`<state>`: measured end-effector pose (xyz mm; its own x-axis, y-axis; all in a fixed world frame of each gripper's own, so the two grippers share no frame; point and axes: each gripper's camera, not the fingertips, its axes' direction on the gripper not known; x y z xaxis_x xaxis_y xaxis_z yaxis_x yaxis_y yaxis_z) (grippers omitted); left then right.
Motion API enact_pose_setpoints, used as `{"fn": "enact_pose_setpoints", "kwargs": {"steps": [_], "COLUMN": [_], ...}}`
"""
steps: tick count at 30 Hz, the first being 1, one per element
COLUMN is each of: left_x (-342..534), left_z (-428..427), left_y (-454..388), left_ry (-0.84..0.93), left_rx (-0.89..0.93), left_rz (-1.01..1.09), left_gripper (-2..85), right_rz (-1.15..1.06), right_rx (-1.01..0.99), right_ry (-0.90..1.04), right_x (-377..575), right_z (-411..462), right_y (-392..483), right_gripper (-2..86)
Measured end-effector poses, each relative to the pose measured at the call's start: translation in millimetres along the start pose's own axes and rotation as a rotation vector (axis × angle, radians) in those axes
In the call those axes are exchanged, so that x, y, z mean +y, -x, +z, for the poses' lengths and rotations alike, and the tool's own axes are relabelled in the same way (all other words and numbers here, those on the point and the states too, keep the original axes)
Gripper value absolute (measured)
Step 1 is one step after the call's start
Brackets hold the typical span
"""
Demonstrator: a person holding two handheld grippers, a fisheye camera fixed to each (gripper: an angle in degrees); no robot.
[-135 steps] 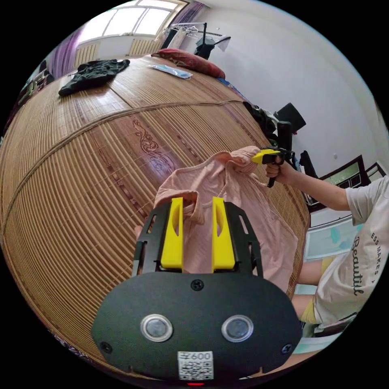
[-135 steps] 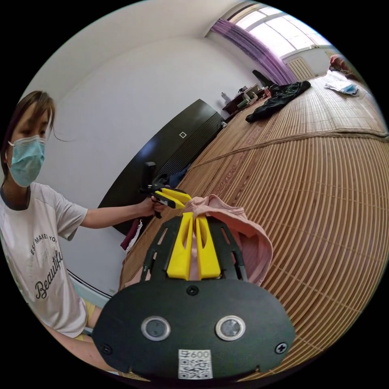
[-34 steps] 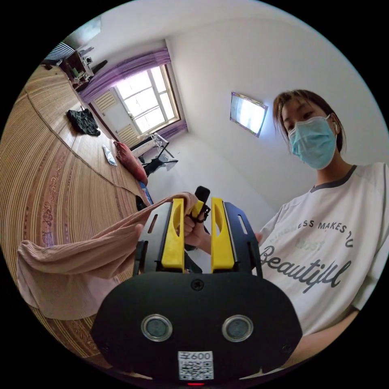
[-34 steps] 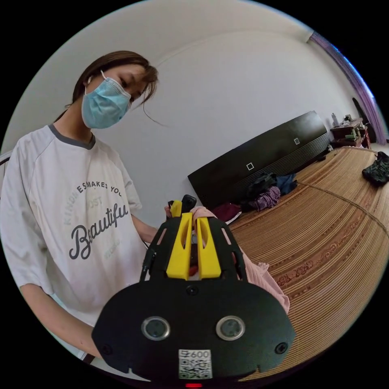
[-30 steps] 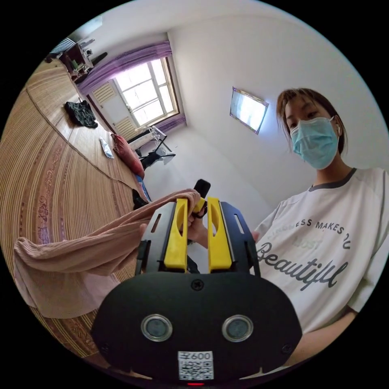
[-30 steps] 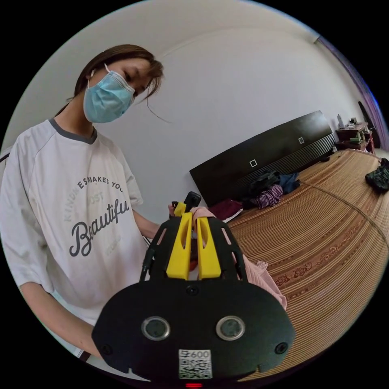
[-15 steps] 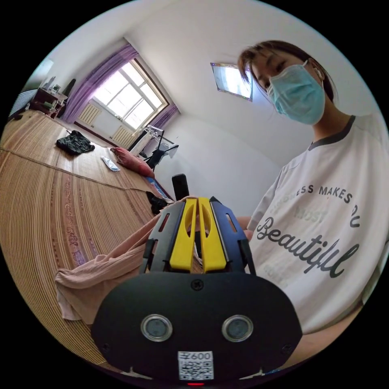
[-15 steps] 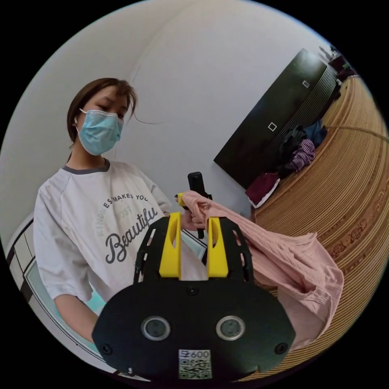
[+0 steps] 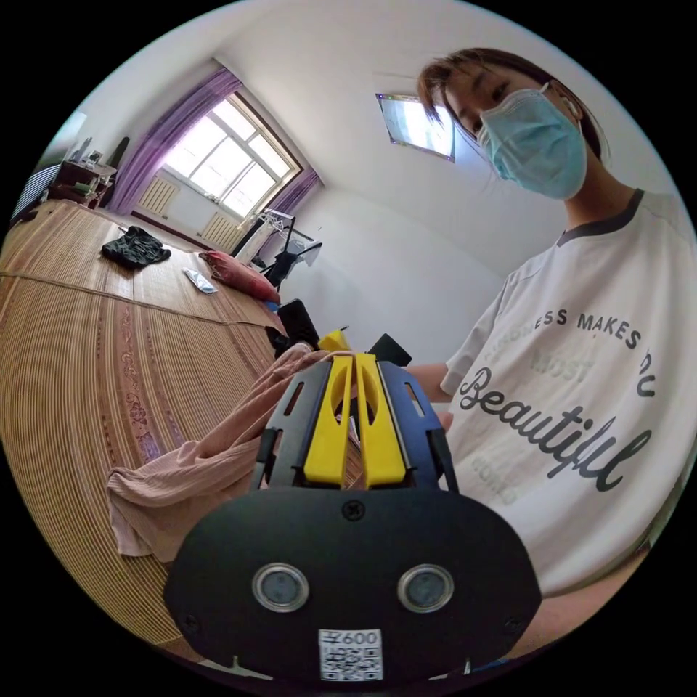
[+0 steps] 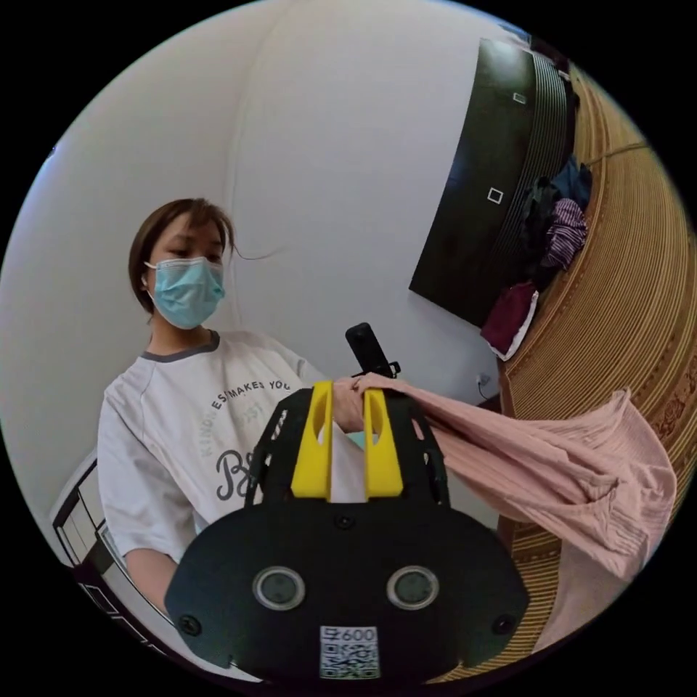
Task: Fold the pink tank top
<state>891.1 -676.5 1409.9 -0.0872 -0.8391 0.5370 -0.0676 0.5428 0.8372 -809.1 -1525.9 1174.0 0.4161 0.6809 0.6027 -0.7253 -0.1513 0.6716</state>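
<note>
Left gripper view: window (image 9: 225, 170), dark garment (image 9: 135, 247).

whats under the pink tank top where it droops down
Under the hanging pink tank top is the woven bamboo mat; the lower end of the top rests on it. The mat directly beneath the cloth is covered, so anything lying there can't be seen.

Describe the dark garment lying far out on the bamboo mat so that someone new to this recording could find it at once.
Start from the bright window with purple curtains in the left gripper view and drop to the bamboo mat below it. The dark garment lies crumpled there, left of a small pale item and a red cushion. It is the only black heap on the mat, well apart from the pink tank top.
</note>
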Motion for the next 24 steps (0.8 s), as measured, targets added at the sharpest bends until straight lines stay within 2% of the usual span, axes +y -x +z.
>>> {"fn": "enact_pose_setpoints", "kwargs": {"steps": [6,11,13,18,24], "left_x": [17.8,28.7,34.5,49.2,71.6], "left_z": [-3.0,-9.6,-10.5,-7.3,-3.2], "left_y": [18.5,21.3,22.9,29.2,29.1], "left_ry": [0.013,-0.009,-0.005,0.005,0.011], "left_rx": [-0.022,-0.061,-0.077,-0.064,-0.079], "left_rz": [-0.033,-0.012,-0.007,-0.013,-0.032], "left_gripper": [0.9,0.8,0.8,0.8,0.9], "right_rz": [-0.024,-0.006,0.059,0.106,0.09], "right_rx": [0.032,0.219,0.213,0.163,0.132], "right_ry": [-0.149,0.002,0.056,0.081,0.079], "right_x": [2.8,6.0,8.7,17.5,29.3], "right_z": [-18.4,-9.7,-2.9,20.9,51.4], "right_y": [9.8,20.3,15.9,5.2,-5.6], "right_gripper": [-0.6,0.7,4.2,6.4,1.2]}}
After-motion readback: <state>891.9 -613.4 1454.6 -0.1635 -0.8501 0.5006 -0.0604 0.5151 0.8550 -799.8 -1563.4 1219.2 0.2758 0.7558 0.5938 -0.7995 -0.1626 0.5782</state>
